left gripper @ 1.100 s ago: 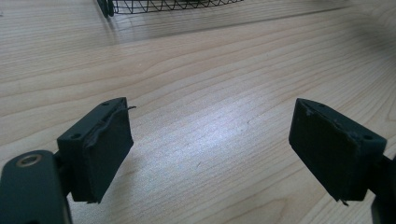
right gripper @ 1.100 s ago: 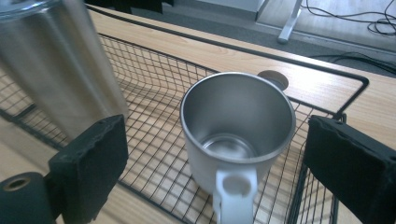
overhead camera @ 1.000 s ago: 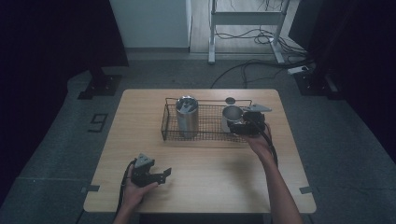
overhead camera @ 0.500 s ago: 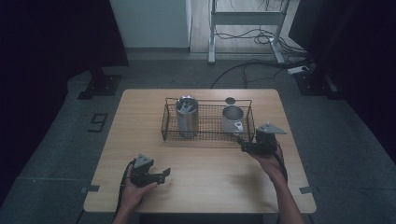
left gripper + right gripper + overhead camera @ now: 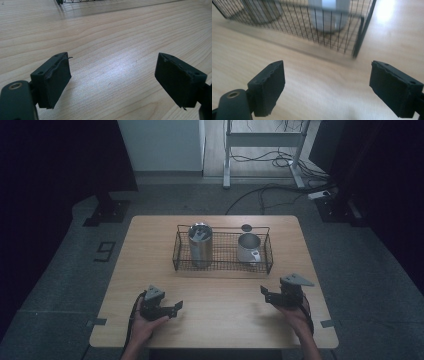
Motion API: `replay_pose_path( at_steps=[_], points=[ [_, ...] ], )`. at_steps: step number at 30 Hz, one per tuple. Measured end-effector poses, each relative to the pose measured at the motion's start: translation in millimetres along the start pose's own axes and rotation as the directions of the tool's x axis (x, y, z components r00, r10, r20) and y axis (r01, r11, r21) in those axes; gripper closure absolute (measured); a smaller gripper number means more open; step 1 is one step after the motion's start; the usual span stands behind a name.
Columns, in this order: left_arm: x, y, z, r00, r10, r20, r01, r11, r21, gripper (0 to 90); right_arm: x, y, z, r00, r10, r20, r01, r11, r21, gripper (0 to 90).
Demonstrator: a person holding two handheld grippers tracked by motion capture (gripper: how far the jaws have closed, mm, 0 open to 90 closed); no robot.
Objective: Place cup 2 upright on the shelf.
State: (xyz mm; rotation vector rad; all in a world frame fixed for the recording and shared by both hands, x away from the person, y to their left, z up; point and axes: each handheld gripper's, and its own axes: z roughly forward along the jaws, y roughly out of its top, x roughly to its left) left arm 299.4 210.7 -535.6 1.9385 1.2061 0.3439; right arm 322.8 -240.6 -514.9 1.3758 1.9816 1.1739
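Hands rest low at the near edge of the wooden table (image 5: 215, 320), one at each side, and that placement reads as a parked pose, not a reach. At the left, the left gripper (image 5: 172, 308) sits close to the table top with its jaws spread wide and nothing between them; in the left gripper view, bare wood grain runs between the two black pads. It points roughly toward the middle of the table, well apart from everything else.

Farther back, at the centre, a black wire basket (image 5: 223, 266) stands on the table. Inside its left end a tall metal tumbler (image 5: 200, 244) stands upright, and inside its right end a shorter metal mug (image 5: 248, 248) stands upright with its handle toward the person. Both sitting inside the wire walls suggests the basket is where they belong. A small dark disc (image 5: 246, 227) lies on the table just behind the basket.

At the right, the right gripper (image 5: 266, 294) is also wide open and empty, near the basket's right front corner, which the right gripper view shows blurred ahead of the jaws.
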Motion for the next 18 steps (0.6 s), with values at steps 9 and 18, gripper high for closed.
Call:
replay_pose_path(
  at_steps=[9, 18],
  points=[
    [-2.1, -1.3, 1.9, 1.0000, 0.002, -0.001, -0.002, 1.0000, 0.007, 13.4, -5.0, -25.9, -1.9, 0.9995, 0.032, -0.002, -0.032, 0.999, 0.028, 12.9],
    [-3.3, -0.4, 0.6, 1.0000, 0.005, -0.004, -0.005, 1.0000, -0.004, 13.4, -4.9, -28.0, -2.7, 0.9995, 0.030, 0.005, -0.030, 0.999, 0.033, 12.7]
  ],
)
